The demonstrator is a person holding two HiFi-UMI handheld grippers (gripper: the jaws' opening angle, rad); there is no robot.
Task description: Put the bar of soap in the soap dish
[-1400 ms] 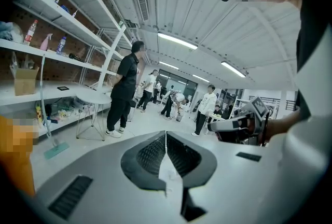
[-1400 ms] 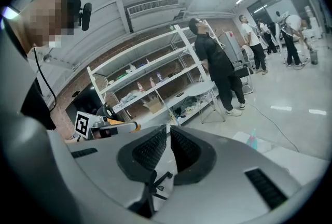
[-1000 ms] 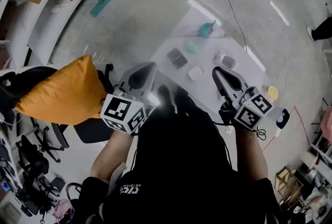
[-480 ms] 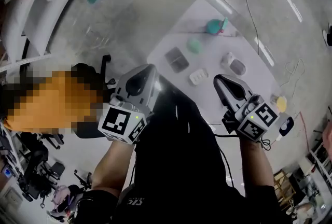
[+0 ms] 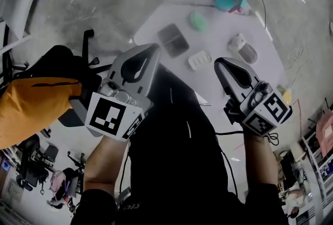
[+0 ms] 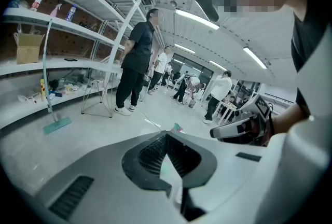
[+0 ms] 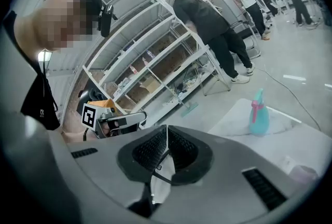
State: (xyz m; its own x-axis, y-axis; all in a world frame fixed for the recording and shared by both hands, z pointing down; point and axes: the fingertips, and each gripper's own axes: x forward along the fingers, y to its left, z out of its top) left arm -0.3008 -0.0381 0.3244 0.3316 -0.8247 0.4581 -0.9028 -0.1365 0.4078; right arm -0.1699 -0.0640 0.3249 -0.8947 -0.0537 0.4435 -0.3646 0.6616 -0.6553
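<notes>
L gripper [image 5: 154, 48], R gripper [image 5: 219, 63] near tbl [image 5: 216, 31]

We count two hand-held grippers [image 5: 152, 50] [image 5: 219, 64], one green bar of soap [image 5: 197, 21], one white soap dish [image 5: 200, 60], one spray bottle [image 5: 229, 1] and one dark tray [image 5: 173, 40].

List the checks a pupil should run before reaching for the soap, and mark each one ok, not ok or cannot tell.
1. Left gripper empty: ok, its fingers meet with nothing between them.
2. Right gripper empty: ok, shut on nothing.
3. Fingers opened for a grasp: not ok, both pairs are together.
4. Soap in view and free: ok, the green oval bar lies alone on the white table.
5. Dish identified: cannot tell, either the white ridged piece or the dark grey square tray could be it.
6. Teal spray bottle apart from the bar: ok.
</notes>
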